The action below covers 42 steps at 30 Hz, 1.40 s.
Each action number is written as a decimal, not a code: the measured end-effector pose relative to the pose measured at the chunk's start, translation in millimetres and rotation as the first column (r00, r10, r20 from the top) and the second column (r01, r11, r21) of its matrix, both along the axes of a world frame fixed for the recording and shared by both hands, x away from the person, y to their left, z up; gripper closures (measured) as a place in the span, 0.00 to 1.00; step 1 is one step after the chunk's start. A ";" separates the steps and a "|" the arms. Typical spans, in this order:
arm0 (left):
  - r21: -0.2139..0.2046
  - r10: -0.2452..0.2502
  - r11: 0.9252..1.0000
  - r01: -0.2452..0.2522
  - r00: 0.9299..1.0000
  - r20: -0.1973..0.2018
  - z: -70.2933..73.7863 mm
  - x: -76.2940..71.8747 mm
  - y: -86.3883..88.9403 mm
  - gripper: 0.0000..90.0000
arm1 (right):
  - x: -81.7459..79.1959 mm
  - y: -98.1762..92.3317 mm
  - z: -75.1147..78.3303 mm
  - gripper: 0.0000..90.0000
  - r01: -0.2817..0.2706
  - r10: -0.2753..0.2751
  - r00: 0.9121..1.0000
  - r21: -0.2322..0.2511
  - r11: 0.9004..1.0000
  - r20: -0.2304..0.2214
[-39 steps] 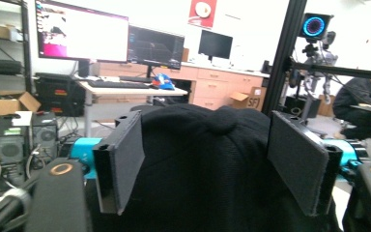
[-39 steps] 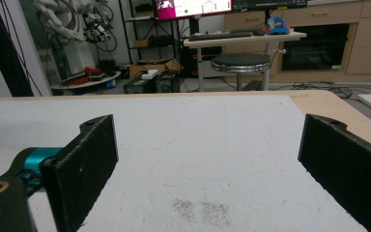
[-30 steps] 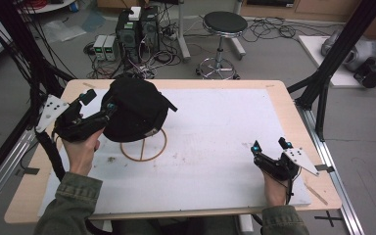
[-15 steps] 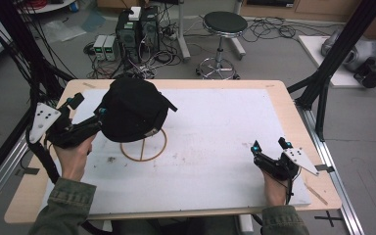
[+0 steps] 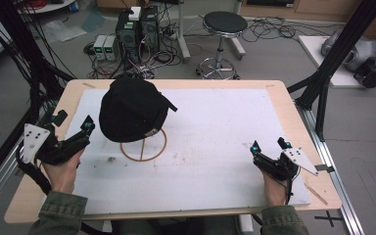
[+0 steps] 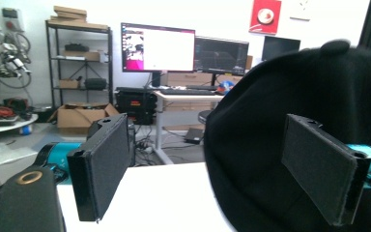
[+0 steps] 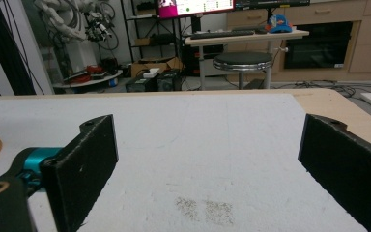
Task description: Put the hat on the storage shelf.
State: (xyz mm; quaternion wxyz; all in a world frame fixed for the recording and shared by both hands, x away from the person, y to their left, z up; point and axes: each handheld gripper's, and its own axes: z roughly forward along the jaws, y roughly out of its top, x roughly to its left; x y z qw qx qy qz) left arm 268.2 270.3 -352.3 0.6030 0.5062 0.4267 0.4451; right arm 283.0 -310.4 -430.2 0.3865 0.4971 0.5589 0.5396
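A black fabric cap (image 5: 133,110) sits on a wooden wire stand with a ring base (image 5: 144,145), at about ten o'clock on the white-covered counter (image 5: 225,147); likely so it keeps its domed shape. Its brim appears to point toward two o'clock, long axis running that way. The left gripper (image 5: 73,129), jaws wide, hovers just beside it at eight o'clock. The right gripper (image 5: 269,145), also wide, rests idle near four o'clock.

Matt black cloth cap (image 5: 132,111), thin wooden ring stand (image 5: 144,145), white mat (image 5: 215,156) — faintly scuffed, pale wood table (image 5: 293,105)
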 end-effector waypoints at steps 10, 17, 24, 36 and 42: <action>0.022 0.052 0.998 -0.051 0.999 -0.012 -24.9 -8.5 8.8 0.21 | 0.4 -0.2 -0.3 0.07 0.001 -0.001 1.000 0.000 1.000 0.002; 0.053 0.095 0.994 -0.093 0.995 -0.035 -43.8 -13.8 14.8 0.21 | 1.1 0.3 -0.6 0.07 0.001 -0.001 1.000 -0.001 1.000 -0.002; 0.059 0.123 0.991 -0.120 0.991 -0.044 -64.1 -21.1 19.7 0.21 | 0.8 0.5 -0.5 0.07 0.000 0.000 1.000 0.001 1.000 -0.004; 0.042 0.163 0.986 -0.161 0.985 -0.054 -86.2 -30.7 30.0 0.22 | 0.6 -0.9 -1.1 0.07 -0.002 0.002 1.000 0.016 1.000 -0.006; 0.044 0.173 0.984 -0.171 0.983 -0.057 -87.9 -31.8 33.4 0.22 | 0.8 -1.8 -1.4 0.07 -0.001 0.001 1.000 0.016 1.000 -0.005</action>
